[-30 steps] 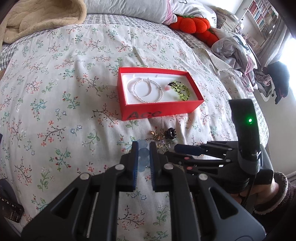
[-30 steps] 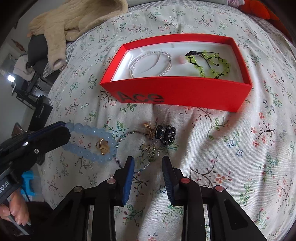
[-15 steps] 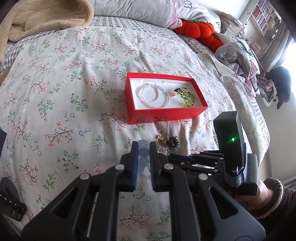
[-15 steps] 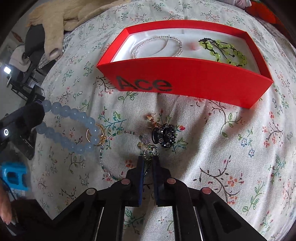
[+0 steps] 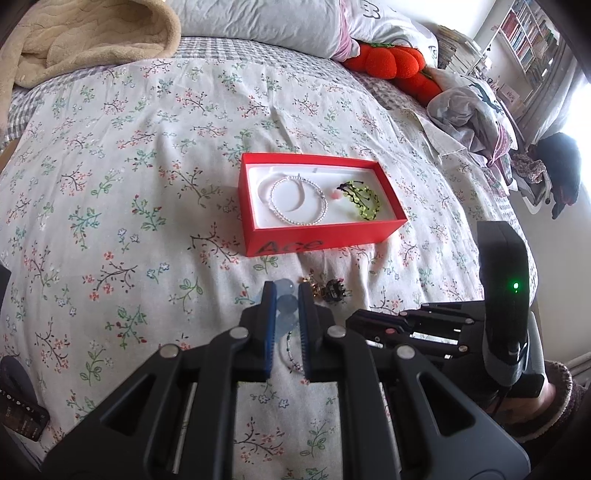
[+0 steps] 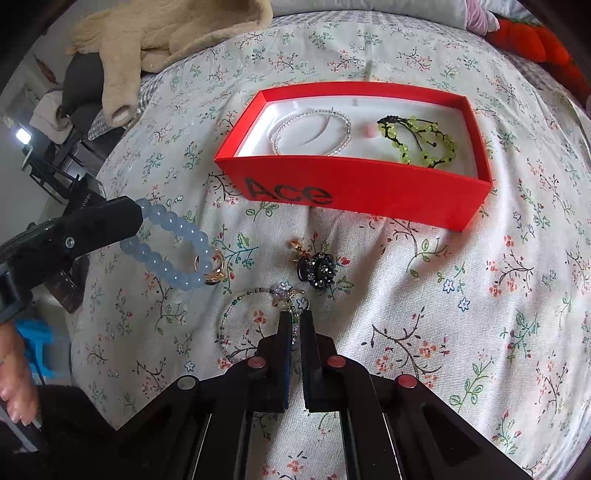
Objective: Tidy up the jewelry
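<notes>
In the right wrist view my right gripper (image 6: 294,317) is shut on a thin seed-bead bracelet (image 6: 227,325) with small charms; its loop trails left over the floral bedspread. At the left, my left gripper (image 6: 129,221) is shut on a pale blue bead bracelet (image 6: 173,254), with a gold ring (image 6: 215,266) at the bracelet's far end. A black rhinestone piece (image 6: 321,271) and a gold star charm (image 6: 297,245) lie in front of the red box (image 6: 354,184). The box holds a clear bead bracelet (image 6: 310,133) and a green bead bracelet (image 6: 421,142). In the left wrist view the blue bracelet (image 5: 286,308) sits between the left gripper (image 5: 284,295) fingers.
The bed carries a beige blanket (image 5: 74,33) at the far left, pillows and an orange plush toy (image 5: 395,62) at the head, and crumpled clothes (image 5: 469,107) on the right. A dark device (image 5: 22,421) lies at the near left edge. A hand (image 6: 14,369) shows lower left.
The right gripper's jaws went from open to shut on the thin bracelet near its charms. The left gripper kept its hold on the blue bracelet and hardly moved.
</notes>
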Demonstrator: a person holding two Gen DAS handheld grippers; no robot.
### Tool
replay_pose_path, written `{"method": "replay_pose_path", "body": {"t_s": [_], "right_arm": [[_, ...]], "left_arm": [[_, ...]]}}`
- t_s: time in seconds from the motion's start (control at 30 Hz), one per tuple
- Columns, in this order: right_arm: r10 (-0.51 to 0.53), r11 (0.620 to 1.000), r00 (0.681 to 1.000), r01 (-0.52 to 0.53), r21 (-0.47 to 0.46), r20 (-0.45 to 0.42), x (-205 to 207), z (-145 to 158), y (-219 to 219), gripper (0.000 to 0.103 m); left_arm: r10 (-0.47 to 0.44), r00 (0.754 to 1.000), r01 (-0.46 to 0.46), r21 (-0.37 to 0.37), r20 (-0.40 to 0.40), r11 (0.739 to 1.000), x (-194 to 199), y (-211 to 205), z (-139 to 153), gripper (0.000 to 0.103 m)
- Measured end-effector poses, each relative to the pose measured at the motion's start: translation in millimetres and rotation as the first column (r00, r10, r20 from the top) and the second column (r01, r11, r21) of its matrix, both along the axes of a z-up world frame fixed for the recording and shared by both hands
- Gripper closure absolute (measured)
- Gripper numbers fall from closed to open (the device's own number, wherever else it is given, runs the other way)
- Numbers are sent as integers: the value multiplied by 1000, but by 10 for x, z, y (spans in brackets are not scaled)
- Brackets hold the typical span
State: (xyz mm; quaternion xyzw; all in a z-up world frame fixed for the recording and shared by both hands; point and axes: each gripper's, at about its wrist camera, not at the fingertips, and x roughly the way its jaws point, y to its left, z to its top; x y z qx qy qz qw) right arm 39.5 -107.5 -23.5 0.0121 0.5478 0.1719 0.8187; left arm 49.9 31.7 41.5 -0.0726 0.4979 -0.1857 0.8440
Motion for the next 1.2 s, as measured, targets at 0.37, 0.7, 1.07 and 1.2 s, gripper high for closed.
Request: {"method": "replay_pose_path", "body": {"t_s": [0.37,0.7,1.07,1.2], "right_arm": [[-11,997,994,19,71,-106,38,-219,34,47],[48,999,995,-49,-12,-83,6,-379,181,95],[67,997,998,-67,38,-5,-93,-25,118,100],[43,999,999,-44,13,15,-102,6,122,96]], "left_arm": [[-3,1000,3,12,-3,1000,27,-77,-11,90],[-2,1000,3,20,-14,1000,19,-56,-46,90],[9,1000,-9,1,6,1000,22,-19,43,90],[14,1000,-14,-1,9,1000,26,-22,53,90]]}}
